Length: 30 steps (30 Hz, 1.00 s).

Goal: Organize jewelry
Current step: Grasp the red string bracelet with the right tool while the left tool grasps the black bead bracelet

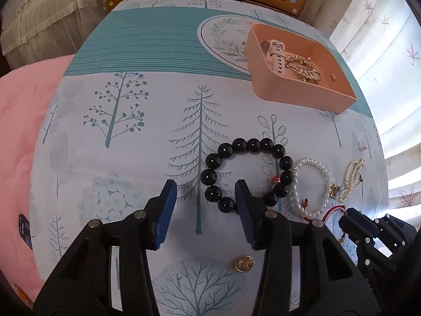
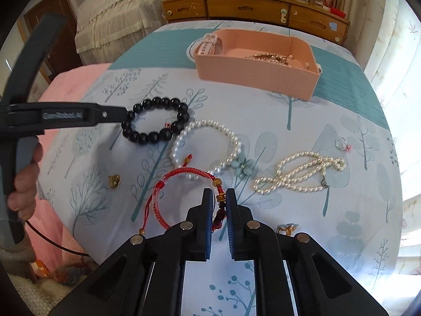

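One red woven bracelet [image 2: 184, 197], amber-beaded, pinched by right gripper [image 2: 219, 197].

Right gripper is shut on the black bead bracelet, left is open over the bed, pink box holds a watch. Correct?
Wrong bracelet. The right wrist view shows the right gripper shut on the red cord bracelet. The black bead bracelet lies by the open left gripper. The pink box does hold the watch.
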Available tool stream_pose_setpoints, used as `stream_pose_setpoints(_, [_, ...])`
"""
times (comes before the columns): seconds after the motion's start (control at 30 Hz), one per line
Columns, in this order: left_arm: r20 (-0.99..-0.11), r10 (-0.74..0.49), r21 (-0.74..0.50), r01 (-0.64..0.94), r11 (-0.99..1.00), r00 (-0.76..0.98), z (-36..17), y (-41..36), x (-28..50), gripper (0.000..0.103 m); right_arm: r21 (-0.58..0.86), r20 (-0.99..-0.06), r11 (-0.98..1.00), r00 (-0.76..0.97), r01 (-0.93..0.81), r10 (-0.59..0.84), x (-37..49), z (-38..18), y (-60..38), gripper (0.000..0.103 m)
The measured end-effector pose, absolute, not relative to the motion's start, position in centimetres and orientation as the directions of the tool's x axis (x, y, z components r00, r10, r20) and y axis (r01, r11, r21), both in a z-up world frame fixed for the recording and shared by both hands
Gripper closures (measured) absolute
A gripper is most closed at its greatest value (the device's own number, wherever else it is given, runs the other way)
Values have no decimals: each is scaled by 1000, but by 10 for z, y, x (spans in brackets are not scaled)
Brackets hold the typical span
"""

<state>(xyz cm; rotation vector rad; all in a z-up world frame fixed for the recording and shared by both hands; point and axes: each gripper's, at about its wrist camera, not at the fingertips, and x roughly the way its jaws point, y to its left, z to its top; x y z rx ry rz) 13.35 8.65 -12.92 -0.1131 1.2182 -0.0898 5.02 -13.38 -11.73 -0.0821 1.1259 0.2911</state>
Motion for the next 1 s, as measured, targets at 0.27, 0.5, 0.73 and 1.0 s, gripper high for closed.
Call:
stream_pose_setpoints(0.27, [-962,-76,-72,24,997,262,-147,74,154,65,120,-886,960,409,-254,219,59,-114,-148,93])
stream_pose_setpoints(0.5, [-965,-86,-86,11,996,249,-146,68,160,91,175,-858,950,432,-260,276,58,-107,-159,93])
stream_pose_setpoints(0.73, [-927,-135,-150,-15,989,349,-110,70,148,91,198,-810,942,496,-272,314,51,-86,-169,93])
stream_pose_setpoints(1.0, [-865,-190,-184,58,981,464,-49,52,129,91,216,-780,940,532,-263,328,46,-72,-177,93])
